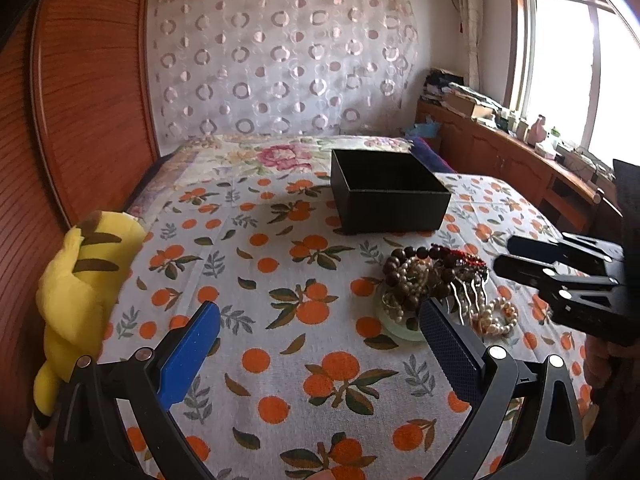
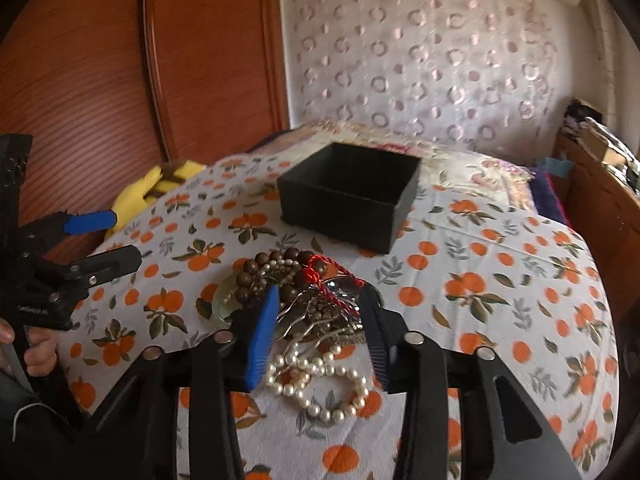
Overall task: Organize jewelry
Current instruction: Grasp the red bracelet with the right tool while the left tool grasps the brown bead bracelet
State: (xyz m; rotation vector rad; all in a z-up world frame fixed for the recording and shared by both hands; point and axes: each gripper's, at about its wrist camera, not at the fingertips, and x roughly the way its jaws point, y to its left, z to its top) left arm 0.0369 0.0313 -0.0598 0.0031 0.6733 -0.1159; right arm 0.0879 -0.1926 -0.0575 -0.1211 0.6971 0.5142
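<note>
A pile of jewelry (image 1: 436, 284) (image 2: 304, 300) lies on the orange-print bedspread: dark wooden beads (image 2: 256, 276), a white pearl bracelet (image 2: 320, 384), a metal hair comb (image 1: 468, 292) and a red cord piece (image 2: 320, 276). An open black box (image 1: 388, 196) (image 2: 352, 196) stands behind the pile. My left gripper (image 1: 320, 320) is open and empty, left of the pile. My right gripper (image 2: 320, 304) is open, its jaws either side of the pile, above the pearls. It shows in the left wrist view (image 1: 504, 256) too.
A yellow plush toy (image 1: 76, 292) (image 2: 160, 188) lies at the bed's left edge against the wooden headboard (image 1: 80, 100). A wooden cabinet (image 1: 520, 160) with clutter runs along the right under the window. A pale round dish (image 1: 400, 324) lies under the pile.
</note>
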